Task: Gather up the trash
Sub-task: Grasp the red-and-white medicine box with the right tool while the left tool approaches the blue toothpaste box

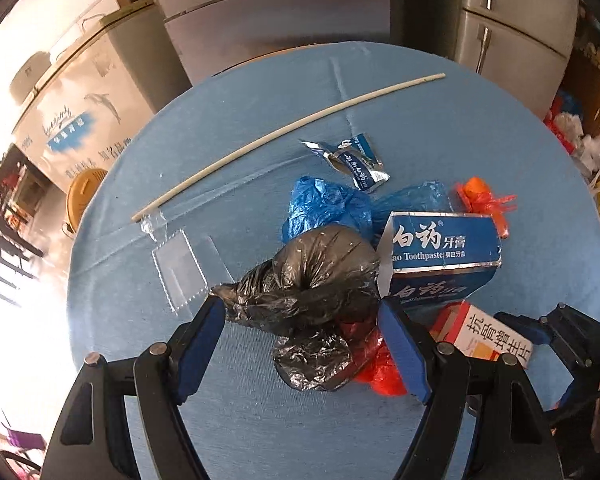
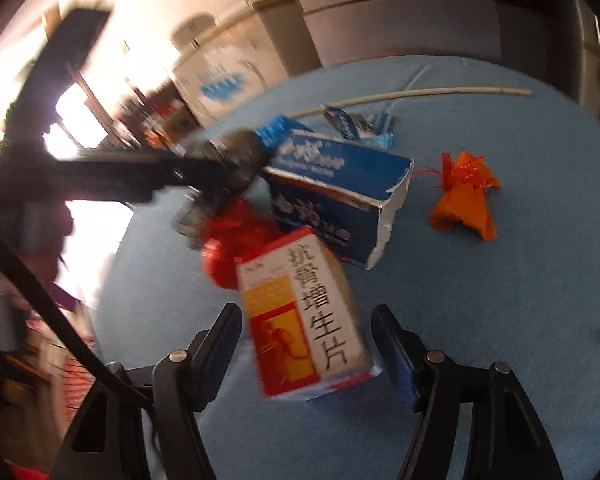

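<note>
A crumpled black plastic bag (image 1: pixel 312 296) lies on the round blue table (image 1: pixel 260 128). My left gripper (image 1: pixel 302 320) is open, with the bag between its blue pads. A red bag (image 1: pixel 376 364) lies under it. A blue toothpaste box (image 1: pixel 440 252), blue plastic (image 1: pixel 324 204), an orange wrapper (image 1: pixel 488 200) and a foil sachet (image 1: pixel 356 160) lie beyond. My right gripper (image 2: pixel 306 332) is open around a white and orange medicine box (image 2: pixel 300 316), which lies flat on the table. The left gripper shows blurred in the right wrist view (image 2: pixel 140 176).
A long white stick (image 1: pixel 284 132) lies across the far table. A clear plastic sleeve (image 1: pixel 180 268) lies at the left. Refrigerators (image 1: pixel 512 28) and a white cabinet (image 1: pixel 80 120) stand beyond the table's far edge. My right gripper shows at the left wrist view's lower right (image 1: pixel 556 328).
</note>
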The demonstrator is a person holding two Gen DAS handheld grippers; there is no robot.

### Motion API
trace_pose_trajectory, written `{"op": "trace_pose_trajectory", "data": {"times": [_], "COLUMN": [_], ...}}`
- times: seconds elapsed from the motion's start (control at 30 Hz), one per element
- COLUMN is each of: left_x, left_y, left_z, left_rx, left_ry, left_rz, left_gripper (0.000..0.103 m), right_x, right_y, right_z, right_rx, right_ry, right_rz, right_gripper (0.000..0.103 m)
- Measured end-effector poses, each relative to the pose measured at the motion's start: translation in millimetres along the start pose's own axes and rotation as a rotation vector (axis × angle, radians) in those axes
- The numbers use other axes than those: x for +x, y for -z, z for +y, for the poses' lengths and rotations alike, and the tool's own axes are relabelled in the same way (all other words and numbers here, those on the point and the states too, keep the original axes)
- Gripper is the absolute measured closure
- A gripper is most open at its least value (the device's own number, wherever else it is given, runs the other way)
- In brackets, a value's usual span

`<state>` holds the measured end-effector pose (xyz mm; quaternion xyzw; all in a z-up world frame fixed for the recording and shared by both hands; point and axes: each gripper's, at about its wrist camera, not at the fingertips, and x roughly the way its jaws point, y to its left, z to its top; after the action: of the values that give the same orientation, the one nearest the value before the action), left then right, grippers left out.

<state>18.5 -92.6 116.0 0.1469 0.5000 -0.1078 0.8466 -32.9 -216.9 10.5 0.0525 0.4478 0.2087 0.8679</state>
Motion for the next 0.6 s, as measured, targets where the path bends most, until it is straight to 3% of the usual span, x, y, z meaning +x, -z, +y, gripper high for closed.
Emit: {"op": "trace_pose_trajectory", "data": {"times": [0.07, 0.33, 0.6], "left_x": [2.2, 0.1, -8.2], "left_y": [-1.9, -12.1, -20.4], "left_z": [-4.8, -33.3, -91.3], "left_rx": [0.022, 0.126, 0.394], "left_ry": [-0.006, 0.001, -0.005], "left_rz": [0.0, -0.015, -0.071], "left_gripper": [0.024, 0.024, 0.024], "right_x": [6.1, -18.0, -61.4], "right_y": [2.8, 27.1, 59.6], "right_z": [6.5, -7.2, -61.7], "right_rx": [-0.029, 0.015, 0.198], "right_ry": [0.048, 0.085, 0.069], "right_rz": [0.014, 0.018, 0.019], "right_gripper": [0.046, 0.047, 0.047]}}
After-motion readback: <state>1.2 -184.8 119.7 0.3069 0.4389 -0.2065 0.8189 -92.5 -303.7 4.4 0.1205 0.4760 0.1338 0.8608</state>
